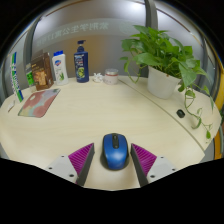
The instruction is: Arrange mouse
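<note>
Pale desk (90,115) stretched ahead; blue mouse (114,150) sat between the gripper (113,157) fingers, long axis along them, nose pointing away; jaws apart, gaps either side; potted plant (165,62) stood beyond.

A pale wood-look desk (100,115) is seen, w/ a rounded far edge. A blue-and-black mouse (114,150) is rested on its near part, between the gripper fingers. Toward the far side a white-potted leafy plant (163,62) is set, w/ a small dark item (181,113) near its trailing stems. Opposite, a blue bottle (81,62), a white-green bottle (59,67), a brown box (41,73) & a flat reddish mat (38,102) are placed.
</note>
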Action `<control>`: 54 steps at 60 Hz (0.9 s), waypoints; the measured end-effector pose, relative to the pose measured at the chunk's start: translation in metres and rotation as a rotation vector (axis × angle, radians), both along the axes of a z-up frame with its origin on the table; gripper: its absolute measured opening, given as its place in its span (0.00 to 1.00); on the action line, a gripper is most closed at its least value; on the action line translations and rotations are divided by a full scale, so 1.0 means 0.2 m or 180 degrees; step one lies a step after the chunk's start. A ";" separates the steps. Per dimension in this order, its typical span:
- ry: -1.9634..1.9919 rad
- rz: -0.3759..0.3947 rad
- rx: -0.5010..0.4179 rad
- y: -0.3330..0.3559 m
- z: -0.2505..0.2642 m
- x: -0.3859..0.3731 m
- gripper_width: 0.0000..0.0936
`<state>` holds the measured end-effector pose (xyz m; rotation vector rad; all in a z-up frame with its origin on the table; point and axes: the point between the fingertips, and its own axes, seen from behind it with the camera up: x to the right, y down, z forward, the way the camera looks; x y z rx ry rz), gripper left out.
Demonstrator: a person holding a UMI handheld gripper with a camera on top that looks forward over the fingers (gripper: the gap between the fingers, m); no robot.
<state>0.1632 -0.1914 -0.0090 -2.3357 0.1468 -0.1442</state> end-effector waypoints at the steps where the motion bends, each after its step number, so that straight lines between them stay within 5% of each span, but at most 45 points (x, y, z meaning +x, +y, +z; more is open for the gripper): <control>1: 0.0006 0.0002 -0.0008 0.01 -0.01 0.00 0.76; 9: 0.0136 0.0097 0.0062 0.06 -0.03 -0.01 0.55; 30: -0.0176 -0.0151 -0.0036 0.03 0.06 0.04 0.41; 45: -0.0516 -0.0620 0.0675 0.25 0.89 -0.06 0.42; 54: -0.0376 -0.0402 0.1157 0.56 1.34 -0.50 0.42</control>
